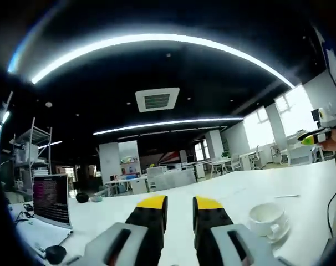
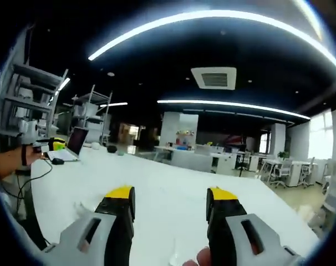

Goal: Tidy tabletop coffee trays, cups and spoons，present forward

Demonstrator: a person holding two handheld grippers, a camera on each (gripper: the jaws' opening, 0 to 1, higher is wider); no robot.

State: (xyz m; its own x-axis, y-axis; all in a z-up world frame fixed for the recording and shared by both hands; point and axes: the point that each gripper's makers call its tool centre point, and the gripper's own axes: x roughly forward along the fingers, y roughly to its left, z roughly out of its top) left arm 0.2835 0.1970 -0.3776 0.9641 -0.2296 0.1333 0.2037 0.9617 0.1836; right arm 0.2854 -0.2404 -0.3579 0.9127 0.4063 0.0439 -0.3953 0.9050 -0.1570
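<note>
A white coffee cup (image 1: 266,216) stands upright on its white saucer (image 1: 279,231) on the white table (image 1: 240,185), just right of my left gripper (image 1: 180,206). The left jaws stand a narrow gap apart with nothing between them. A thin spoon-like piece (image 1: 287,195) lies farther back on the table. My right gripper (image 2: 167,206) hovers over bare table (image 2: 168,183), its jaws wide apart and empty. Each gripper shows small in the other view: the right gripper (image 1: 315,137) at the far right, the left gripper (image 2: 52,144) at the far left, held by a hand (image 2: 10,158).
An open laptop (image 1: 51,199) sits at the table's left end, with a black round object (image 1: 56,253) in front and another (image 1: 82,197) behind. A cable (image 2: 37,176) hangs off the table edge. Office desks and chairs (image 2: 284,169) stand beyond.
</note>
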